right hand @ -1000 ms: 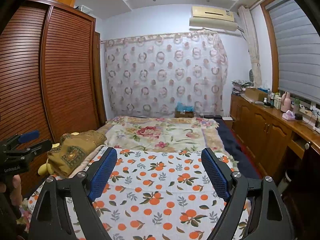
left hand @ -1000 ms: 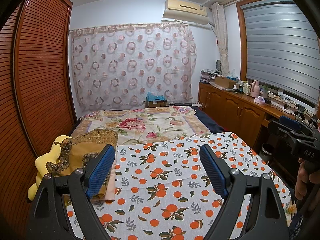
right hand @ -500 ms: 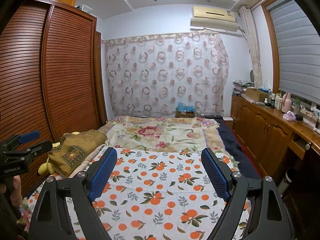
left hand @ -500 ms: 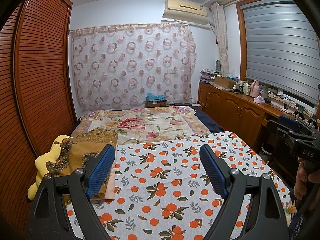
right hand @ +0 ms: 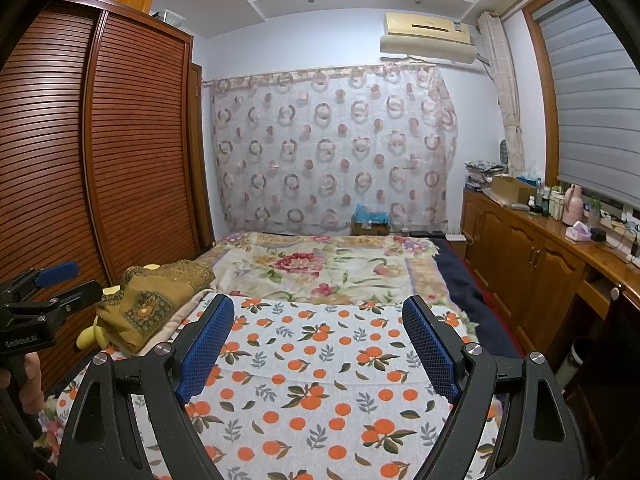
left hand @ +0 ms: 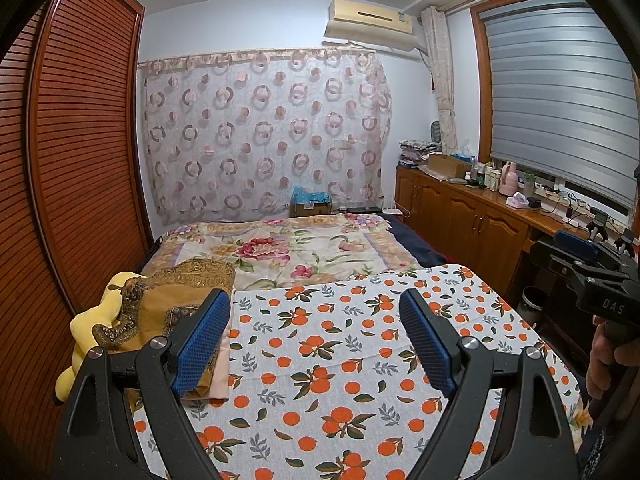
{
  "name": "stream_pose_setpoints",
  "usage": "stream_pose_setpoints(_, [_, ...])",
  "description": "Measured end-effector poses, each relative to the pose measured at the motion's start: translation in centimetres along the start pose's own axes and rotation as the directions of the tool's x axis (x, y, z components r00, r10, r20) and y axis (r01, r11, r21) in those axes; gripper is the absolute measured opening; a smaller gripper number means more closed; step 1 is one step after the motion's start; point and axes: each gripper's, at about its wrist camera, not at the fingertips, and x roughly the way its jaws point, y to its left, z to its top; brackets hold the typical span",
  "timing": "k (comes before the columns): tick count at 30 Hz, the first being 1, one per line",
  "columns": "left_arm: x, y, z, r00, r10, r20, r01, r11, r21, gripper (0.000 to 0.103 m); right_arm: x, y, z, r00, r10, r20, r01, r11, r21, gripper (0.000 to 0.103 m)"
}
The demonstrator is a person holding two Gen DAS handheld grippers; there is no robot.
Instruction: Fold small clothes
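A white cloth printed with oranges lies spread flat on the near part of the bed; it also shows in the right wrist view. My left gripper is open and empty, held above the cloth. My right gripper is open and empty, also above the cloth. A folded mustard-brown patterned garment lies at the bed's left edge, beside my left finger; it shows in the right wrist view too. Each gripper appears at the edge of the other's view.
A yellow plush toy lies under the brown garment. A floral blanket covers the far bed. A slatted wooden wardrobe stands on the left. Wooden cabinets with bottles run along the right, with a bin below.
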Motion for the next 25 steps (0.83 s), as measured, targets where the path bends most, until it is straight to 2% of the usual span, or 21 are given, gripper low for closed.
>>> stream_pose_setpoints(25, [0.02,0.02,-0.10,1.000,-0.002,0.001,0.002,1.000,-0.002,0.087,-0.04,0.08,-0.07,1.000,0.001,0.001,-0.001,1.000,0.000,0.087])
